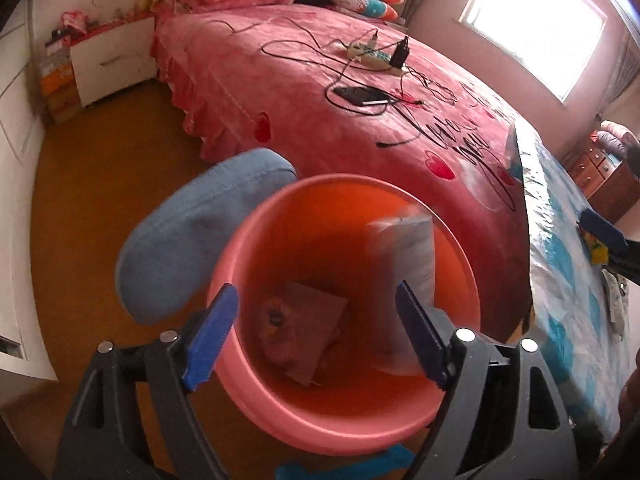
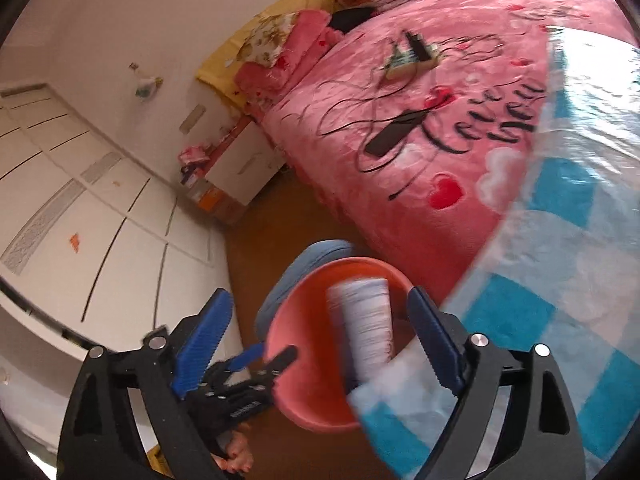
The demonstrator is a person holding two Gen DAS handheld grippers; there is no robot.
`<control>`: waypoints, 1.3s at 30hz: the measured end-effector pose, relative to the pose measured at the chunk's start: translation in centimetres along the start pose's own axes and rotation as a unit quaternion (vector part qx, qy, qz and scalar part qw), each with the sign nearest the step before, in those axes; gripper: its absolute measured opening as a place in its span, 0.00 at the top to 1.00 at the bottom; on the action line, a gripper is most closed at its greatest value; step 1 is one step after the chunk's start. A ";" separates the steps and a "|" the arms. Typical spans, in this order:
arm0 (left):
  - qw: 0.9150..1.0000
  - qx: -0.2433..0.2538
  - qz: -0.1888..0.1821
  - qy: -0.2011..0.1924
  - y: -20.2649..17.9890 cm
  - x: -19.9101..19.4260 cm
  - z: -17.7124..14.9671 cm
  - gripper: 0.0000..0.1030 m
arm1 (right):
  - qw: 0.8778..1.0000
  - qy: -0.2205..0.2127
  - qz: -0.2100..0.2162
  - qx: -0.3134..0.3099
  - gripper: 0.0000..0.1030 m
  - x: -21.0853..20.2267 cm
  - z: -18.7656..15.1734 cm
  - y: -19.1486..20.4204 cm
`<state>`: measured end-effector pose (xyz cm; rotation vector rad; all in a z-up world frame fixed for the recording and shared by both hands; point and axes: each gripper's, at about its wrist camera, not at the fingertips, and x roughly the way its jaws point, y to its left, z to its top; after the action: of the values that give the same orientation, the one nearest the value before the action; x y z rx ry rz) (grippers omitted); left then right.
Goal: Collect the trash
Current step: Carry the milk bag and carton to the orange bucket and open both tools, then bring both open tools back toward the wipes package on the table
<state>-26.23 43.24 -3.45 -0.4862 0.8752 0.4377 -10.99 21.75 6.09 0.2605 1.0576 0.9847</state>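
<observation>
A pink bin (image 1: 248,240) stands on the floor against the bed. Inside it lie a brown paper piece (image 1: 316,320) and a crumpled wad (image 1: 276,320). A white cup (image 1: 404,264), motion-blurred, is inside the bin's mouth, touching neither gripper. My left gripper (image 1: 316,290) hangs open right above the bin with nothing between its pads. My right gripper (image 2: 319,295) is open too, over the bin (image 2: 276,328) from the bed side; the blurred white cup (image 2: 364,328) shows between its fingers, clear of both pads. The left gripper (image 2: 272,356) appears low at the bin's rim.
A person's knee in blue jeans (image 1: 192,240) is beside the bin. The bed with its pink blanket (image 1: 320,120) carries a phone (image 1: 360,96), a power strip (image 1: 372,56) and cables. A blue-and-white checked cover (image 2: 540,280) lies at the bed's near end. White wardrobe doors (image 2: 100,220) line the left.
</observation>
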 end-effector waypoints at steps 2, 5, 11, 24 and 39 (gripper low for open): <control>1.000 -0.001 0.002 -0.004 0.1 -0.2 0.1 0.19 | 1.000 -0.013 -0.014 -0.003 0.14 -1.2 -0.4 -0.4; 1.000 -0.003 -0.001 -0.007 -0.2 -0.5 0.3 0.17 | 0.999 -0.031 -0.036 -0.006 0.12 -2.8 -0.8 -1.3; 1.000 -0.002 -0.024 -0.002 -1.6 -0.9 0.2 0.16 | 0.995 -0.058 -0.084 -0.022 0.08 -5.4 -2.3 -2.6; 0.997 0.037 -0.069 -0.007 -7.3 -1.7 -0.1 0.16 | 0.988 -0.075 -0.133 -0.036 0.08 -8.0 -4.9 -5.1; 0.990 0.094 -0.107 -0.003 -13.8 -2.9 -1.1 0.16 | 0.979 -0.109 -0.160 -0.066 0.08 -11.4 -6.3 -6.2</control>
<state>-21.00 30.96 1.35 -0.3998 0.8386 0.1588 -14.21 7.71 6.09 0.0828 0.7993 0.7133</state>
